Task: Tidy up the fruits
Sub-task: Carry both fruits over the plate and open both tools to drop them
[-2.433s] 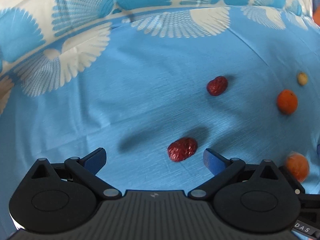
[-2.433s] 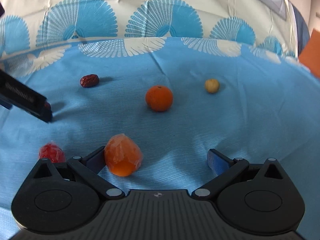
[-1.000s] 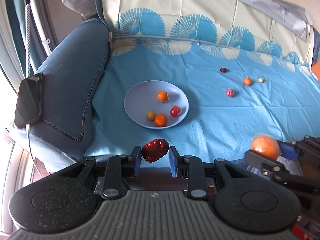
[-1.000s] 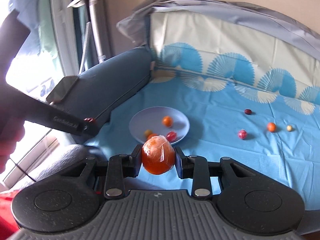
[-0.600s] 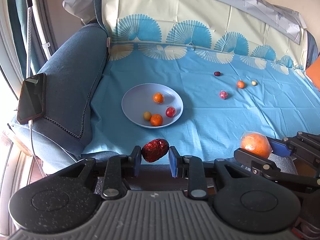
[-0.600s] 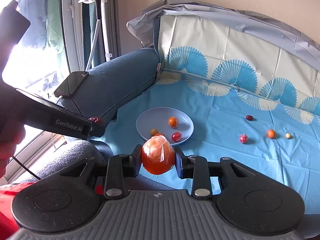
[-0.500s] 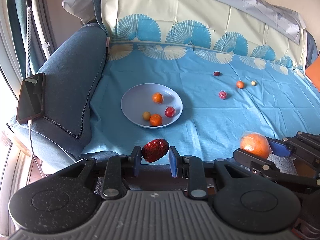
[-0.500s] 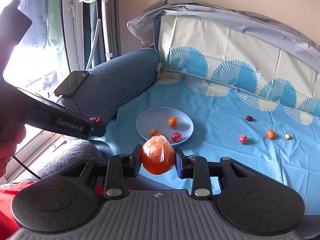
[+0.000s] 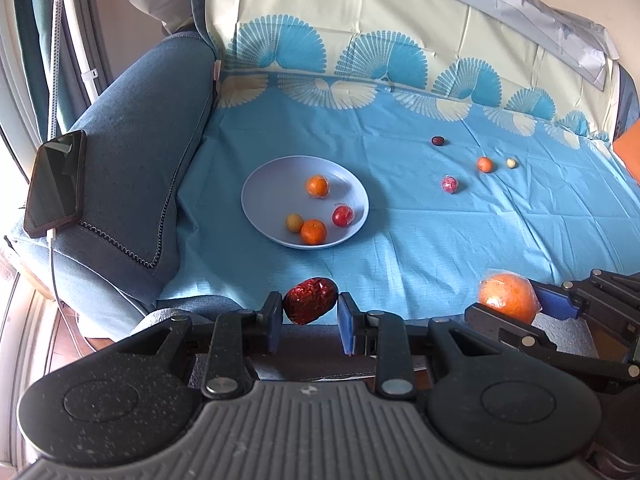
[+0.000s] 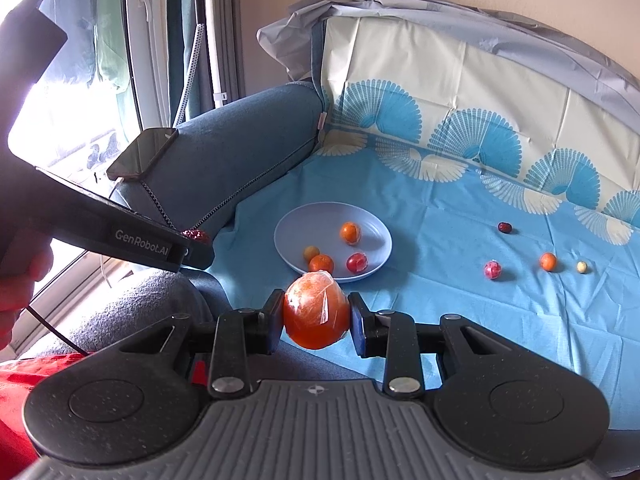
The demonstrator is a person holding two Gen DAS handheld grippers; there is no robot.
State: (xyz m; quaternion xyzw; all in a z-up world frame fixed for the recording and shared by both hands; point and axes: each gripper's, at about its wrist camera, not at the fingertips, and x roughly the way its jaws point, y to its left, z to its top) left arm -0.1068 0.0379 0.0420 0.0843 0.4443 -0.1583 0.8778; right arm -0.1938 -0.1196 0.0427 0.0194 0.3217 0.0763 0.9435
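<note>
My left gripper (image 9: 310, 312) is shut on a dark red wrinkled date (image 9: 309, 305), held in the air short of the sofa's front edge. My right gripper (image 10: 316, 314) is shut on a plastic-wrapped orange (image 10: 314, 310); the left wrist view also shows that orange (image 9: 507, 297) at the lower right. A pale blue plate (image 9: 262, 184) lies on the blue cloth with several small fruits in it. Further right on the cloth lie a dark date (image 9: 437, 141), a pink wrapped fruit (image 9: 449, 184), a small orange (image 9: 484, 164) and a pale yellow fruit (image 9: 511, 163).
A blue sofa armrest (image 9: 132, 152) stands left of the plate with a black phone (image 9: 54, 188) lying on it. The cloth-covered backrest (image 9: 360, 40) closes the far side. A hand (image 10: 20, 280) grips the left tool at the left in the right wrist view.
Both grippers, open over the cloth earlier, had shut on the date and the wrapped orange and pulled back and up by one second ago. In the last half second little has moved.
</note>
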